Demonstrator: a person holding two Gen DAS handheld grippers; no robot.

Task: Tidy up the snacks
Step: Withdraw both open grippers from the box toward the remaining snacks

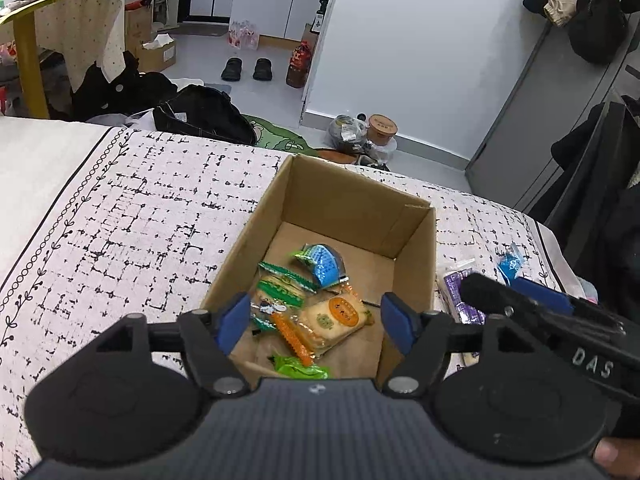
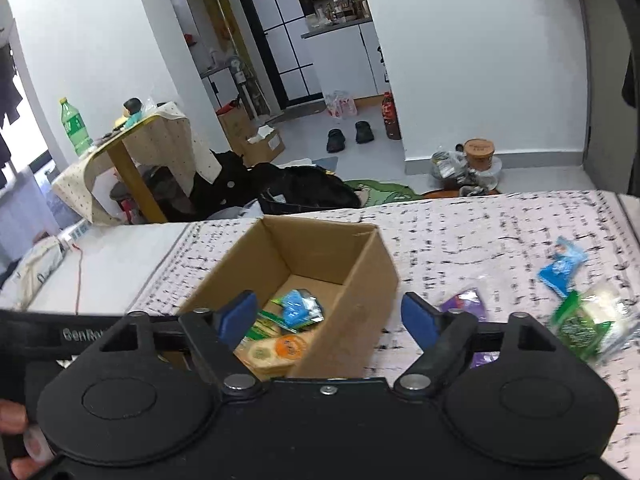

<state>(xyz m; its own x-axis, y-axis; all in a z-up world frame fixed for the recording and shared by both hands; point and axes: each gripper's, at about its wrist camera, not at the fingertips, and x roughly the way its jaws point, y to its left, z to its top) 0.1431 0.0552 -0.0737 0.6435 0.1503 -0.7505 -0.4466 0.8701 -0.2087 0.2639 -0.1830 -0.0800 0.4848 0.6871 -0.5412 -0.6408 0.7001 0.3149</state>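
Bedroom scene, with a bed under a white black-flecked bedspread [image 1: 120, 220] as the work surface. Left gripper [image 1: 314, 316]: blue-padded fingers [image 1: 234, 318] spread apart and empty, hovering over the near end of an open cardboard box [image 1: 352, 200]. Between the pads lies an orange-labelled biscuit packet [image 1: 334, 320]; at 12 o'clock from it, a blue-and-green packet [image 1: 322, 266]; at 10 o'clock, green-edged wrappers [image 1: 282, 284]; at 6 o'clock, a bright green packet [image 1: 300, 368]. Right gripper [image 2: 330, 318]: fingers likewise released and holding nothing, straddling the box's right wall. Outside the box, on the bedspread at 3 o'clock, lie a purple packet [image 2: 464, 300], a blue packet [image 2: 560, 266] and a green-and-white packet [image 2: 588, 320], the last blurred.
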